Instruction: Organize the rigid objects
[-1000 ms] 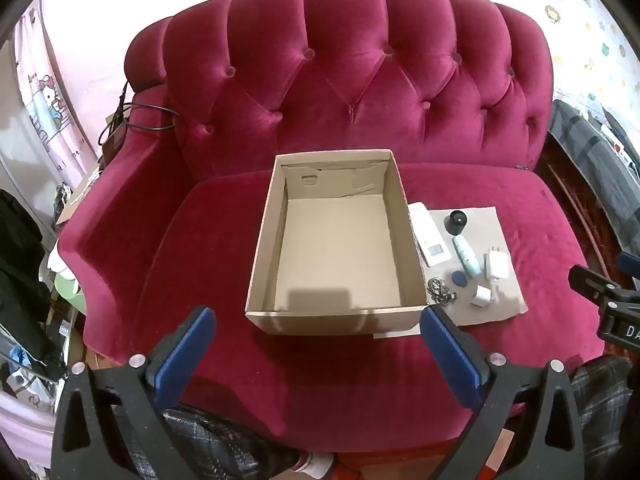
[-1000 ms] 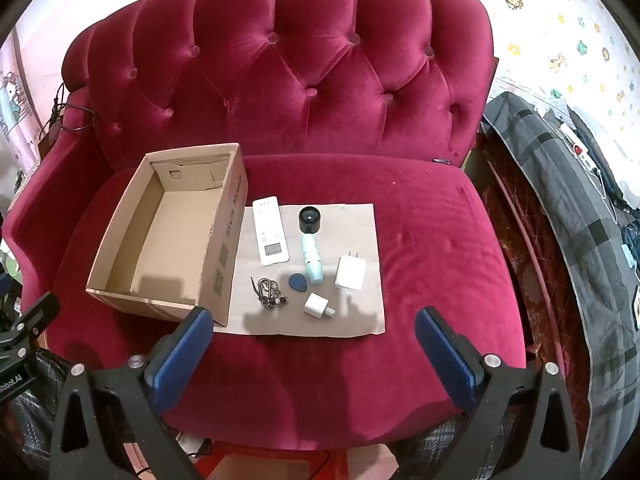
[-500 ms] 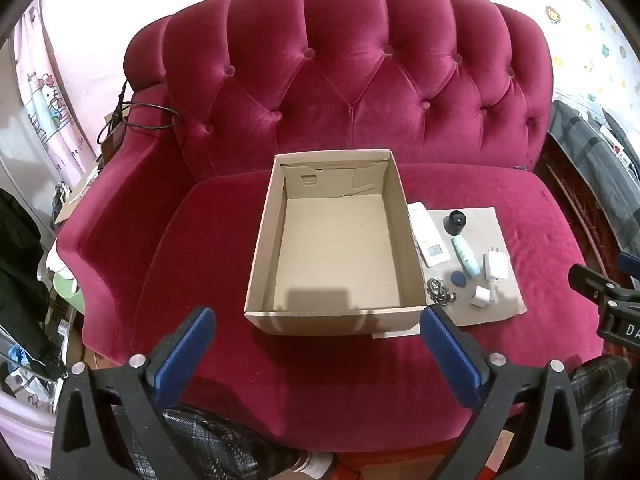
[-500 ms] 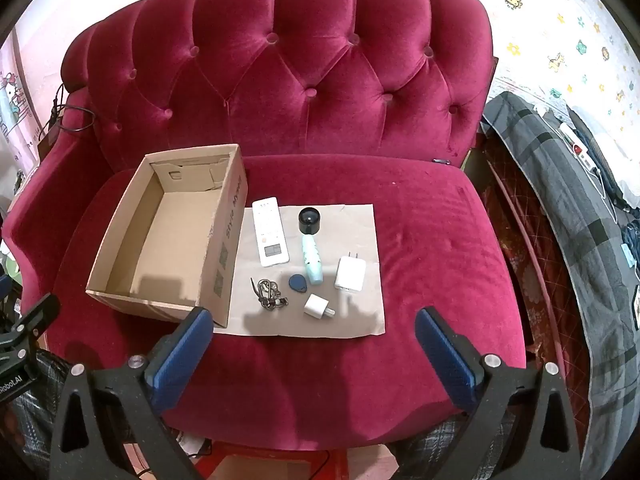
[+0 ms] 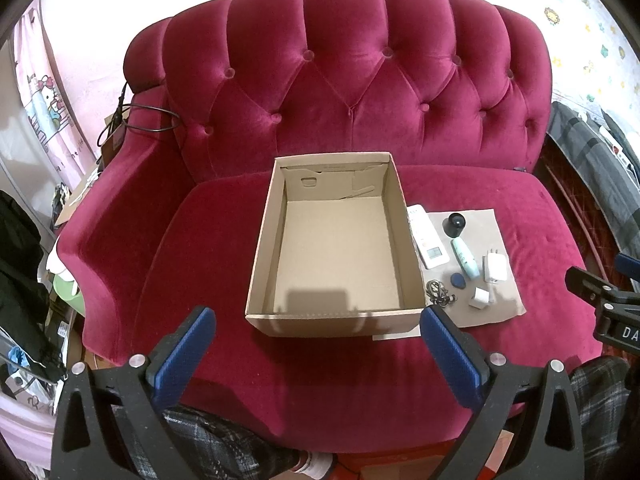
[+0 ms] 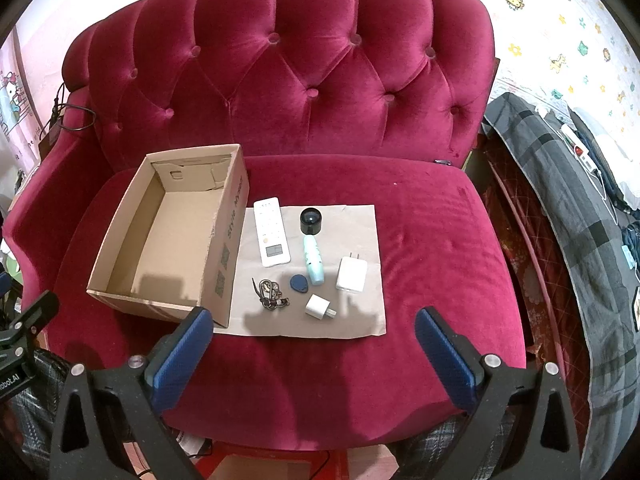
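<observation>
The right gripper (image 6: 312, 342) is hovering, jaws apart and empty, over the sofa's (image 6: 432, 240) front edge, nearer than the left gripper (image 5: 316, 346), likewise apart, facing the empty box (image 5: 256, 292). Ahead on the paper sheet (image 6: 360, 320) are lying keys (image 6: 270, 294), small plug (image 6: 319, 306), blue tag (image 6: 299, 283), large charger (image 6: 352, 274), then tube (image 6: 313, 261) and white remote (image 6: 272, 232), long axes running away from the jaws; black cap (image 6: 311, 220) farthest.

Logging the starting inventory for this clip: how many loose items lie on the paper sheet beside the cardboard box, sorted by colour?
White: 3, the long white remote control, the large white plug adapter, the small white cube charger.
Black: 1, the round black cap-like cylinder.
Pale teal: 1, the slim teal tube.
Blue: 1, the teardrop blue key fob.
Dark metal: 1, the tangled key bunch.
Total: 7.
</observation>
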A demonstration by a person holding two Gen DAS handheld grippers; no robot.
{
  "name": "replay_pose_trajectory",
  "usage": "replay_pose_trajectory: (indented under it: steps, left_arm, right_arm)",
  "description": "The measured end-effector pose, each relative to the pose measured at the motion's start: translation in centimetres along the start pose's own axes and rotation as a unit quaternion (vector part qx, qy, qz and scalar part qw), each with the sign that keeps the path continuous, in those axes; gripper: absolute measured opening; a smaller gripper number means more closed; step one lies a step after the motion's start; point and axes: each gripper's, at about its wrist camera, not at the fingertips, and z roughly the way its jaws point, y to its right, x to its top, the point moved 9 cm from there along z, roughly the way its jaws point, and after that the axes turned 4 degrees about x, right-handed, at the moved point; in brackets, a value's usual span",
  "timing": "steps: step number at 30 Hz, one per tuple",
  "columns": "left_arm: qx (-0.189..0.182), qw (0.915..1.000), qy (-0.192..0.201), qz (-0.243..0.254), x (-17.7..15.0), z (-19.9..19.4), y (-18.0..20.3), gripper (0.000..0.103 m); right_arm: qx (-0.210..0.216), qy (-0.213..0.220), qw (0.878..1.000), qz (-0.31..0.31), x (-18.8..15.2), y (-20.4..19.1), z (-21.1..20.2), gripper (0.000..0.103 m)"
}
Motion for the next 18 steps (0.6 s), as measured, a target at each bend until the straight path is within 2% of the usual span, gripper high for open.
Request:
replay_pose_trajectory:
  steps: [18]
  left_arm:
    - [0.000,1.0000,0.000,0.000,0.37,-0.23,-0.12,0.103]
  right_arm:
    - [0.002,-0.001,1.000,0.000,0.04,-0.09,0.10,0.103]
